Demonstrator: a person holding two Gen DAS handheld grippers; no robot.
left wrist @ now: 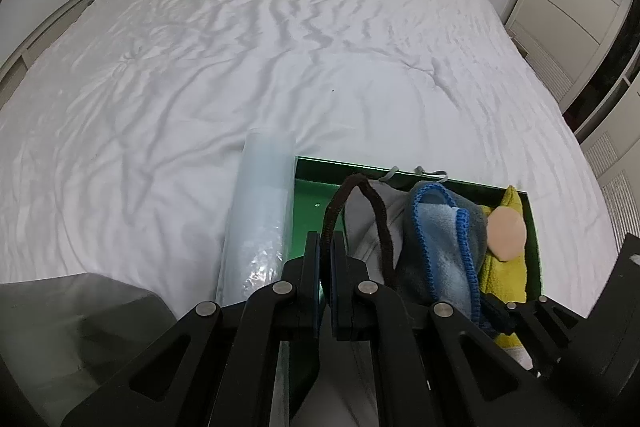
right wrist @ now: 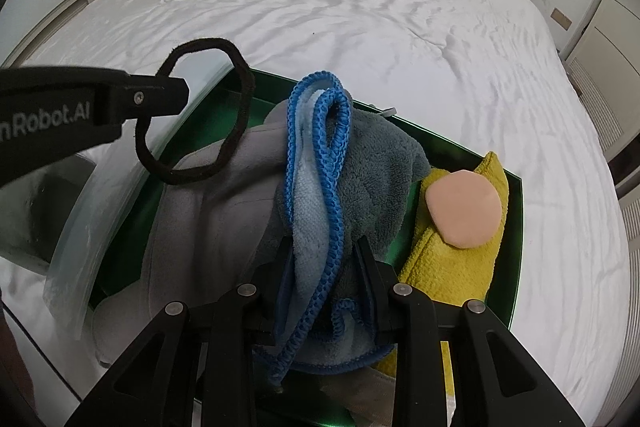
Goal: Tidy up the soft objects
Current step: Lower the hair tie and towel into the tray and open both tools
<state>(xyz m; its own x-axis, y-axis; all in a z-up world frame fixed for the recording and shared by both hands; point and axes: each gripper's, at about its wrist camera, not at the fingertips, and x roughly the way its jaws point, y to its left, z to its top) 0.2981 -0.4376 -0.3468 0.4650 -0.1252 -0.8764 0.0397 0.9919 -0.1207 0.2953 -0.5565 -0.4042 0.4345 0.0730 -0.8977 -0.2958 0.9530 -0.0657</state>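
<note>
Two soft items are in hand at once: your left gripper (left wrist: pixel 326 247) is pinched tight on the dark brown fuzzy loop (right wrist: pixel 200 111), which hangs over the left end of the green box (right wrist: pixel 514 227), and your right gripper (right wrist: pixel 324 267) is clamped on the blue-edged grey cloth (right wrist: pixel 360 163), bunched up over the box's middle. Under them, inside the box, lie a pale grey garment (right wrist: pixel 224 211) and, at the right end, a yellow towel (right wrist: pixel 452 267) w/ a peach pad (right wrist: pixel 464 211) on top. Just left of the box sits a clear plastic lid (left wrist: pixel 260 211), leaning against the box's side; all of it rests on the white bedsheet (left wrist: pixel 200 67). Looks like the packing step, approx. most stuff already in. Next, I'd say, lower each item into free space before letting go, loop first, keeping it clear of the cloth so nothing snags, then fit the lid.
</note>
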